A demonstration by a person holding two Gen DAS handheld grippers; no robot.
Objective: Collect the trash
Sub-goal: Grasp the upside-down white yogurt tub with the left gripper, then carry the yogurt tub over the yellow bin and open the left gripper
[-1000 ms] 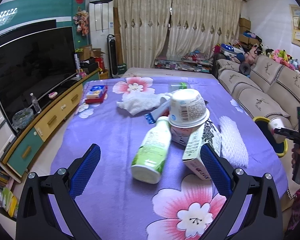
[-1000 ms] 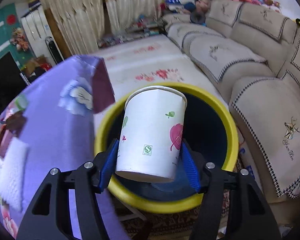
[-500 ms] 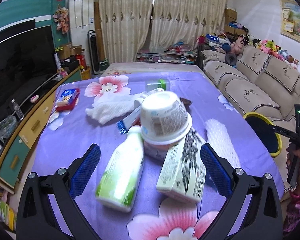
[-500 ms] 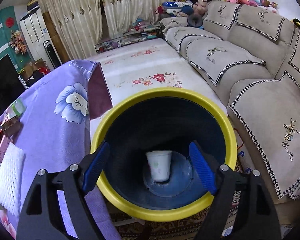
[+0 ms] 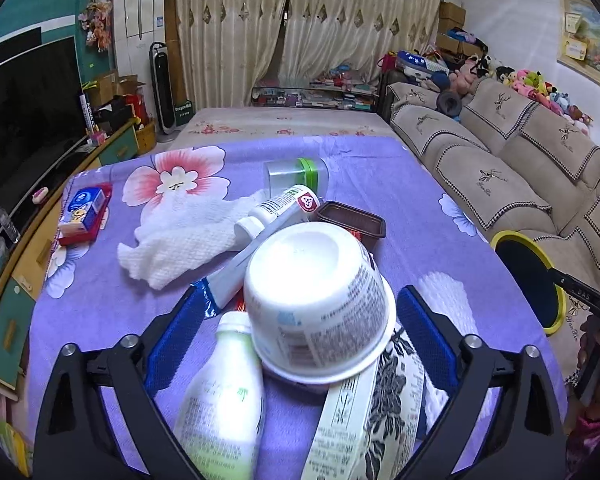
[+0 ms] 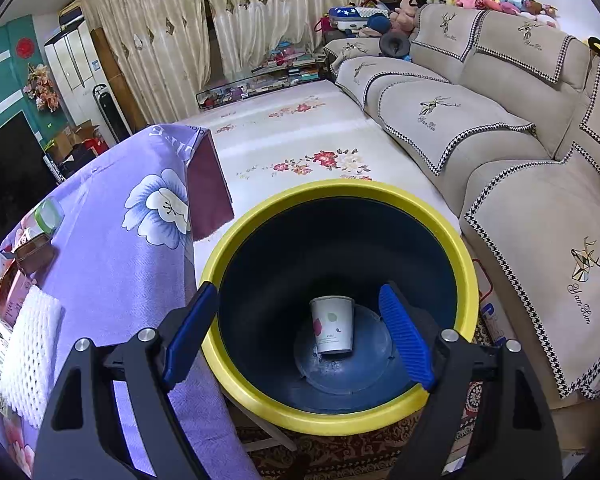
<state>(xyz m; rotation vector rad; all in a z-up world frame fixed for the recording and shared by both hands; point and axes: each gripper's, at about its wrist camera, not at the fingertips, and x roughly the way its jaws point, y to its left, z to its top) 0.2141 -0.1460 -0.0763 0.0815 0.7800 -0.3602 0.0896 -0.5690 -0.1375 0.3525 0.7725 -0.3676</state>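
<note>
My left gripper (image 5: 300, 332) is open, its blue fingers either side of an upturned white tub (image 5: 316, 304) stacked on a pile of trash: a white-green bottle (image 5: 224, 400), a patterned carton (image 5: 372, 412), a tube (image 5: 240, 276), a brown tray (image 5: 350, 224). My right gripper (image 6: 300, 338) is open and empty above the yellow-rimmed dark bin (image 6: 236, 360). A paper cup (image 6: 332, 324) lies on the bin's bottom. The bin (image 5: 512, 240) also shows in the left wrist view, beside the table.
The purple flowered tablecloth (image 5: 100, 320) also carries a white cloth (image 5: 180, 236), a clear jar with green lid (image 5: 296, 176), a blue-red box (image 5: 84, 212) and white foam mesh (image 6: 30, 356). A sofa (image 6: 520, 160) stands right of the bin; a TV cabinet (image 5: 16, 264) is left.
My right gripper opened and the paper cup dropped into the bin. My left gripper moved forward over the trash pile, so the tub now sits between its fingers.
</note>
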